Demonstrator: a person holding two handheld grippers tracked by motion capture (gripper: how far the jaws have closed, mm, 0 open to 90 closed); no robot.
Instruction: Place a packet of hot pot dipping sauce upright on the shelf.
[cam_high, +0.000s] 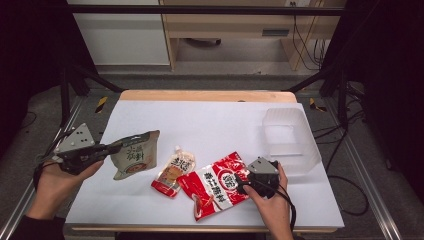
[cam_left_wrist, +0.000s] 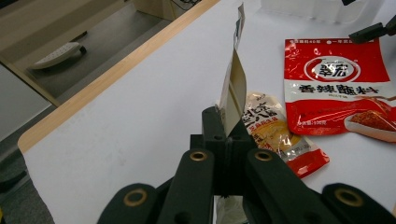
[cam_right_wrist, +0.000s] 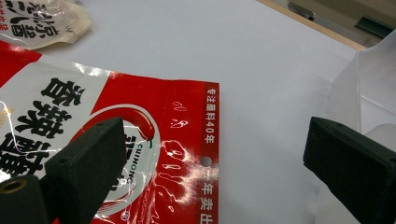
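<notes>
The red packet (cam_right_wrist: 116, 154) runs off the right gripper view's left and bottom edges, its small print unreadable

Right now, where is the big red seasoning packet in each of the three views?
High view: the red packet lies low and centre on the table, by the right gripper.
Left gripper view: the red packet is at upper right, beyond the held pouch.
Right gripper view: the red packet covers the lower left, under the open jaws.
Shared landmark: the small spouted sachet beside it.
</notes>
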